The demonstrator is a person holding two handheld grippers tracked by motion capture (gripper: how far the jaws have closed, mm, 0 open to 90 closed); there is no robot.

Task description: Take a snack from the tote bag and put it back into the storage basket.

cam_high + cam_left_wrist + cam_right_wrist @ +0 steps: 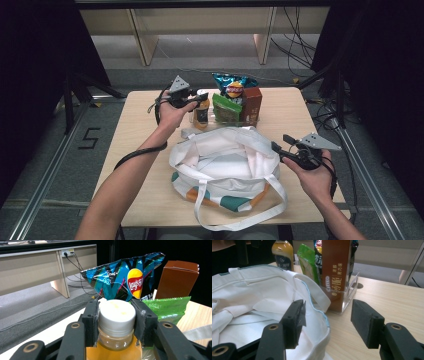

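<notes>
A bottle of yellow-orange drink with a white cap point(117, 317) stands at the back of the table, left of the snacks point(201, 116). My left gripper point(116, 307) is shut on its cap, one pad pressed on each side; from above the gripper point(200, 98) sits over the bottle's top. A white tote bag point(225, 165) with green and orange trim lies open mid-table. My right gripper point(328, 308) is open at the bag's right rim point(322, 315), one jaw over the bag's inside and one over the table, neither touching. In the high view this gripper point(280, 141) hovers by the bag's right edge.
A clear tray point(349, 292) behind the bag holds a blue Lay's chip bag point(232, 82), a green snack bag point(225, 107) and a brown box point(252, 102). The wooden table point(140, 115) has bare room at left and far right. Cables and desk legs lie beyond.
</notes>
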